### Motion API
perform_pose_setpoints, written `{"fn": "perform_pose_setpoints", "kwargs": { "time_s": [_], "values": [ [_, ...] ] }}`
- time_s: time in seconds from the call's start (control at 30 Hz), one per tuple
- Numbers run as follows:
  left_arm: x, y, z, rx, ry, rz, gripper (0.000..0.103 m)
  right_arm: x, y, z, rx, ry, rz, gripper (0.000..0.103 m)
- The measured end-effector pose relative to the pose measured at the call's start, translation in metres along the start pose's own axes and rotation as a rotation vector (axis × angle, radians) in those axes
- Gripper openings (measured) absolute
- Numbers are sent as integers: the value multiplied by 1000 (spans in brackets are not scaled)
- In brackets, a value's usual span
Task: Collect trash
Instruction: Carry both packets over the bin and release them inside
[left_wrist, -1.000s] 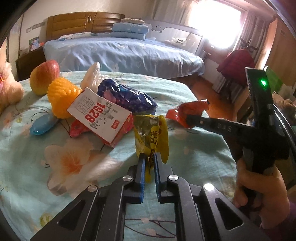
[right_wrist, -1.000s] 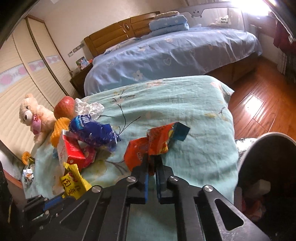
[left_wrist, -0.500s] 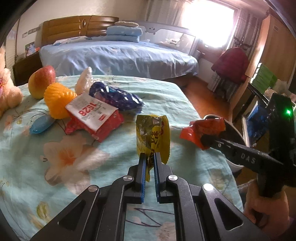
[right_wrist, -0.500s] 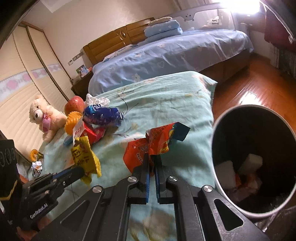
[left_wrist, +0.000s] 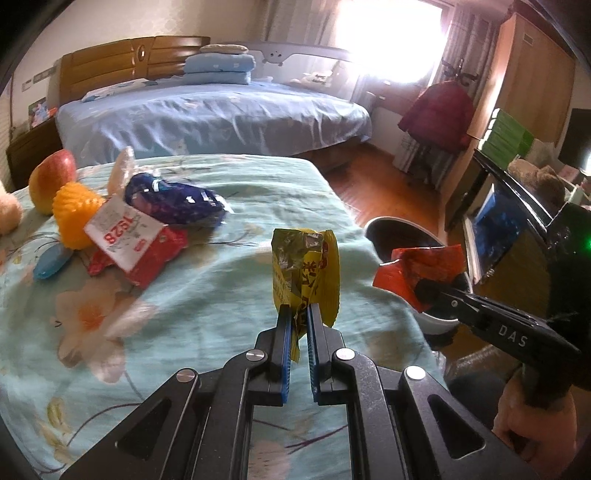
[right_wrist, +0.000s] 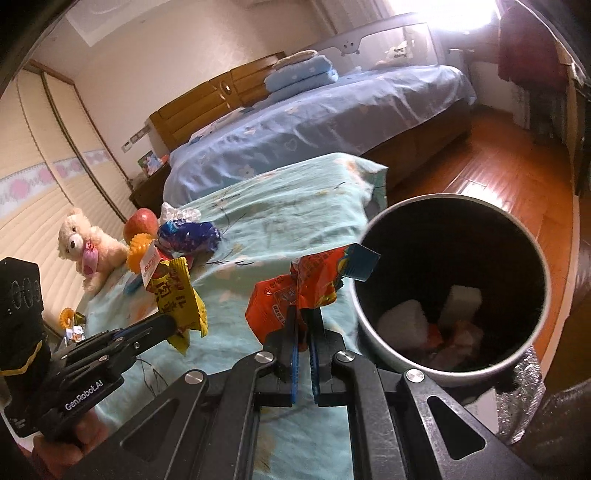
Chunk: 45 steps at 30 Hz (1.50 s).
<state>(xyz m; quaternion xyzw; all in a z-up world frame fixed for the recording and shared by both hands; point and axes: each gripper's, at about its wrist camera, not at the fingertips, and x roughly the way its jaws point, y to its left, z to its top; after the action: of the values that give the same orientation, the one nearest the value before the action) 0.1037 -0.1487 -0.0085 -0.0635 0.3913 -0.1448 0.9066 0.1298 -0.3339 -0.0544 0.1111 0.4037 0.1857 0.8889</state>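
1. The left gripper is clamped on a yellow wrapper, held up above the green bedspread.
2. The right gripper is pinched tight on an orange wrapper, just beside the rim of the bin.
3. Step in hand, as I judge it: carrying both wrappers to the bin.
4. Next: bring the orange wrapper over the opening, then part the jaws; the yellow one follows.
5. A blue packet and red packet lie on the bedspread.

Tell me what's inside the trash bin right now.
The trash bin holds two white blocks and crumpled reddish and pale scraps at the bottom. Its near wall hides part of the floor, and what lies beneath the pile can't be seen.
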Motion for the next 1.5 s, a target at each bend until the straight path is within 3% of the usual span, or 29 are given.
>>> {"fn": "perform_pose_setpoints", "kwargs": {
  "time_s": [0.57, 1.5],
  "values": [
    [24, -45, 10, 78, 24, -60, 6, -29, -44, 2, 66, -45, -80, 4],
    [87, -91, 43, 133, 76, -94, 6, -14, -102, 25, 130, -16, -155, 5]
  ]
}}
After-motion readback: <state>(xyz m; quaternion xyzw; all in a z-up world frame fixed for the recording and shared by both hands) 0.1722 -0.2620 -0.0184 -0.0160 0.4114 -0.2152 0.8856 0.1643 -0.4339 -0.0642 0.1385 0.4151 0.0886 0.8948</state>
